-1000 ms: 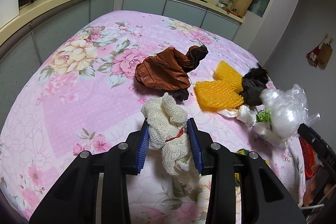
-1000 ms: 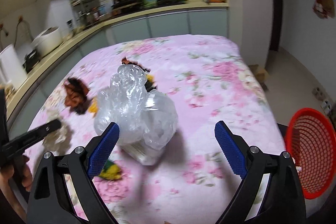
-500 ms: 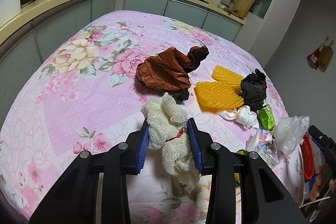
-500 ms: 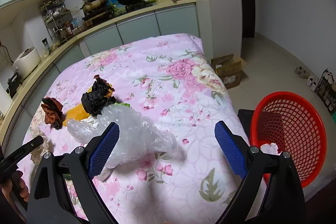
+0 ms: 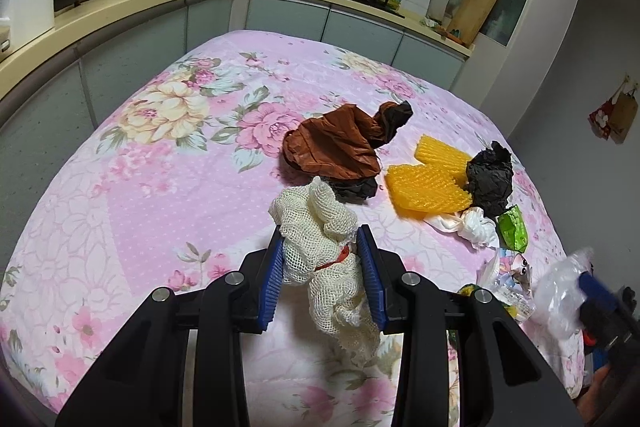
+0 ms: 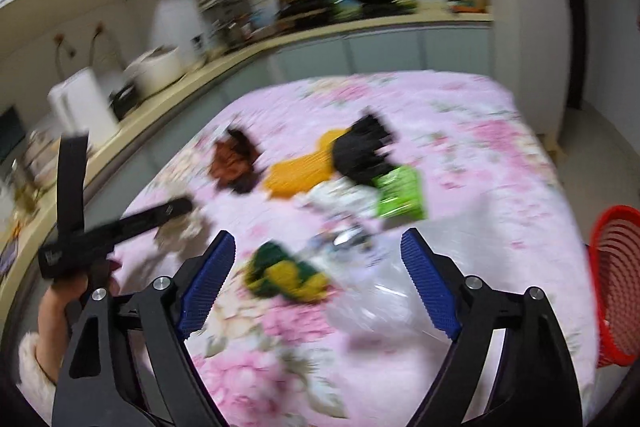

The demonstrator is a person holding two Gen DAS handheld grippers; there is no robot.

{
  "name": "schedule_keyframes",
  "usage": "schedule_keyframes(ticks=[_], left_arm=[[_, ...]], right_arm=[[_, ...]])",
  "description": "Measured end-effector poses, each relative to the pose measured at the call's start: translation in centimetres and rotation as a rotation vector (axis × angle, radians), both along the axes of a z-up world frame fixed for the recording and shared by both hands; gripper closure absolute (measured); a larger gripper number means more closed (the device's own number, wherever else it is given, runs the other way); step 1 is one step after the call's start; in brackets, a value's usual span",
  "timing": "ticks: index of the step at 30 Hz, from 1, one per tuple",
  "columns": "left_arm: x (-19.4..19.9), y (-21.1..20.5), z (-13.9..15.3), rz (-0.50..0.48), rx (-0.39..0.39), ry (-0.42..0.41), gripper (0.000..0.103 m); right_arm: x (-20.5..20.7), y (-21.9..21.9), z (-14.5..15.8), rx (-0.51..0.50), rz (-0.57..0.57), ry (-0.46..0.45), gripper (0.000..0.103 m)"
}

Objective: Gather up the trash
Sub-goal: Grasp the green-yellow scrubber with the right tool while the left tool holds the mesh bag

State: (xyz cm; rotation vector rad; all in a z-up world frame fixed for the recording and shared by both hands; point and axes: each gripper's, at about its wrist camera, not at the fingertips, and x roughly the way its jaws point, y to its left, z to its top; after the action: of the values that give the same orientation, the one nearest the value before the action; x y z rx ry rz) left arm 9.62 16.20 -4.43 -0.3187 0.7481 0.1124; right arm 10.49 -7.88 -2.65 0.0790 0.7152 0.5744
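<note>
our right gripper (image 6: 316,283) has swung back from the red basket (image 6: 616,287) toward the litter on the pink floral surface (image 5: 160,187), and its view is smeared by the motion. the clear plastic bag (image 6: 384,307) it hovered over a second ago lies between its jaws, which are closing but not yet pressing, so that piece is still uncollected. our left gripper (image 5: 324,279) has hardly shifted, angled downward and clenched on the cream mesh net (image 5: 320,251). the brown bag (image 5: 336,147), yellow foam (image 5: 424,187), black wad (image 5: 490,179) and green wrapper (image 5: 512,227) remain on the surface, so we judge most of the collecting lies ahead.
</note>
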Motion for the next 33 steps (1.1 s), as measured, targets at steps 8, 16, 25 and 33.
schedule_keyframes(ticks=[8, 16, 25, 33], left_arm=[[-0.2, 0.8, 0.0, 0.01, -0.005, -0.007, 0.069], [-0.2, 1.3, -0.4, 0.012, -0.012, 0.0, 0.069], [-0.3, 1.4, -0.3, 0.014, -0.005, -0.006, 0.069], [-1.1, 1.3, 0.1, 0.023, 0.008, -0.013, 0.069]], right_arm=[[1.7, 5.0, -3.4, -0.114, 0.081, 0.072, 0.03], [2.4, 6.4, -4.8, -0.219, 0.065, 0.058, 0.039], [3.0, 6.2, -4.3, -0.184, 0.063, 0.062, 0.059], [2.3, 5.7, -3.4, -0.149, 0.069, 0.058, 0.064]])
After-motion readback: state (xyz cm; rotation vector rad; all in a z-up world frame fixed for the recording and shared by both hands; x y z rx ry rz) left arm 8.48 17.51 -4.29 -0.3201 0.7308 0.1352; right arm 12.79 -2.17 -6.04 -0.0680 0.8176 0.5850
